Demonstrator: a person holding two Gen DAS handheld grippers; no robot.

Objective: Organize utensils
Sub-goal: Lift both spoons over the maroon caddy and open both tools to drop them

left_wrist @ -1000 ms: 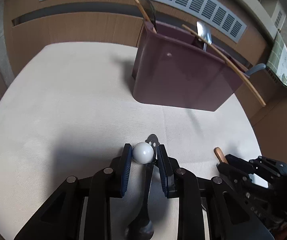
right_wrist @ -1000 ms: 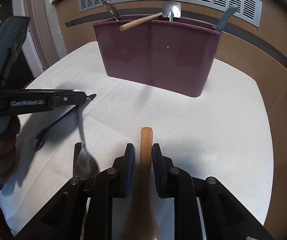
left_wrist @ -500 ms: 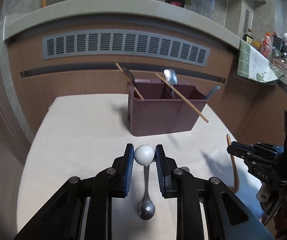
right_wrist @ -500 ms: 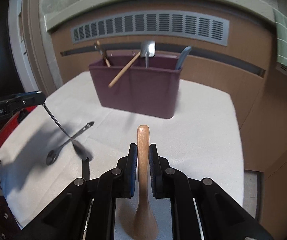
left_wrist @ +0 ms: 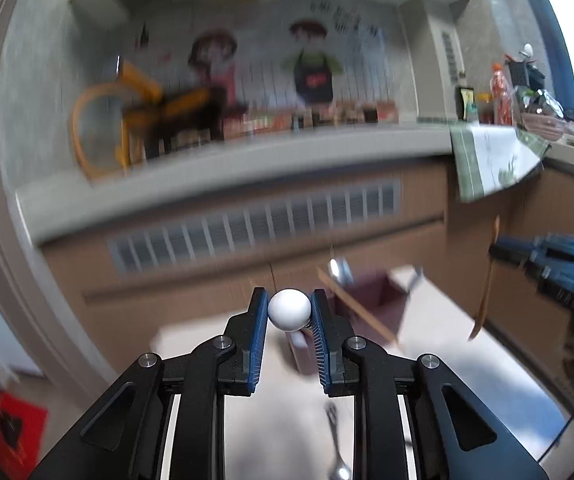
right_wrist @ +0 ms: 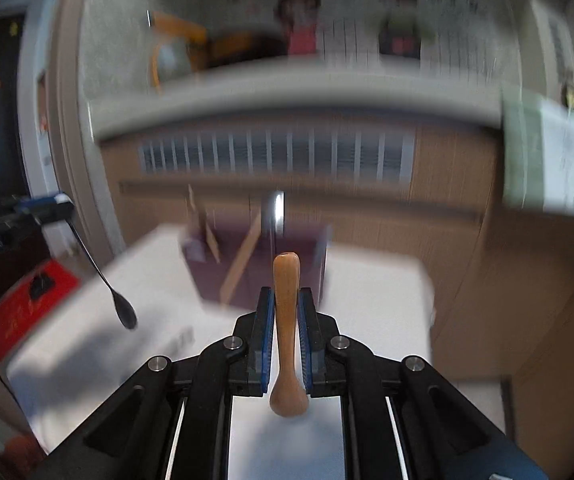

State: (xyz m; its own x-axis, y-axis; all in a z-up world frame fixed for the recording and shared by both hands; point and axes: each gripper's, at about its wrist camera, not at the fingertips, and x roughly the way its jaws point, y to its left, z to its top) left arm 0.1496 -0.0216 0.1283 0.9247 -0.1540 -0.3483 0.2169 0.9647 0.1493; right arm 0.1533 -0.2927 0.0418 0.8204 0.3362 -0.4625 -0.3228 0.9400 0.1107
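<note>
My left gripper (left_wrist: pixel 289 312) is shut on the white ball end (left_wrist: pixel 289 309) of a dark metal spoon, whose bowl (right_wrist: pixel 124 312) hangs down in the right wrist view. My right gripper (right_wrist: pixel 285 304) is shut on a wooden spoon (right_wrist: pixel 285 320), handle forward and bowl toward the camera; it also shows hanging at the right of the left wrist view (left_wrist: pixel 487 280). Both are held high above the white table (right_wrist: pixel 375 300). The maroon utensil holder (right_wrist: pixel 255 268) stands at the table's far side, holding chopsticks and metal utensils. Both views are blurred.
Another metal utensil (left_wrist: pixel 337 452) lies on the table below my left gripper. A wooden counter front with a vent grille (right_wrist: pixel 275 152) stands behind the table. A red mat (right_wrist: pixel 27 300) lies on the floor to the left.
Both grippers have risen from the table with their spoons and tilted upward. The holder now sits lower and smaller in both views.
</note>
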